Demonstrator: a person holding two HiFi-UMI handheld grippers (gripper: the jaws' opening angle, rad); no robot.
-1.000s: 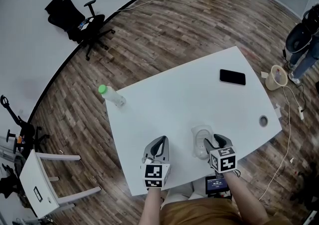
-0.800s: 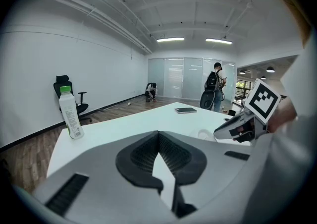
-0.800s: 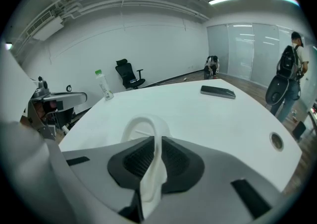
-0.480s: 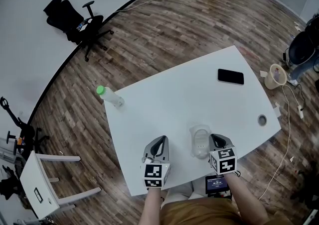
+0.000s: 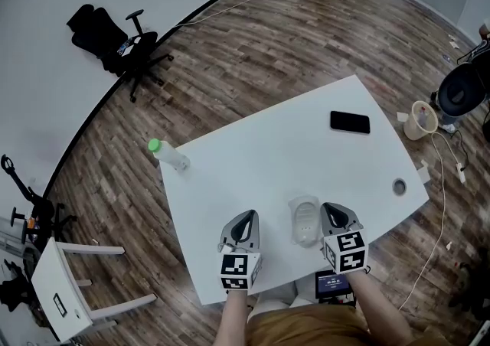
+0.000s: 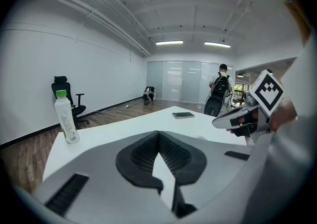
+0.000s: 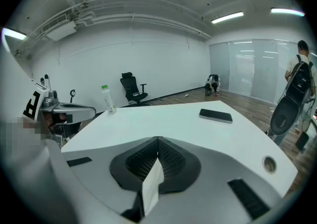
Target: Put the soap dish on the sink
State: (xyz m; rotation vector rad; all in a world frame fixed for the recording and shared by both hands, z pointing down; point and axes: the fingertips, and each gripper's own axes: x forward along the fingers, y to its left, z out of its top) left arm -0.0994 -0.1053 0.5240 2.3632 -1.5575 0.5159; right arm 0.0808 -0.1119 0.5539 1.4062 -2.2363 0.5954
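Now right claw (image 7: 158, 141) tight on soap dish (image 5: 304, 222) rim, left claw (image 6: 158, 134) clenched empty.

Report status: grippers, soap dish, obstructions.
Left gripper shut, empty. Right gripper shut; soap dish close beside it on the table, grip unclear. No sink in view; phone and bottle well clear.

White table (image 5: 260, 161), pale translucent soap dish (image 5: 305, 220), black phone (image 5: 350, 122), green-capped bottle (image 5: 169, 155)
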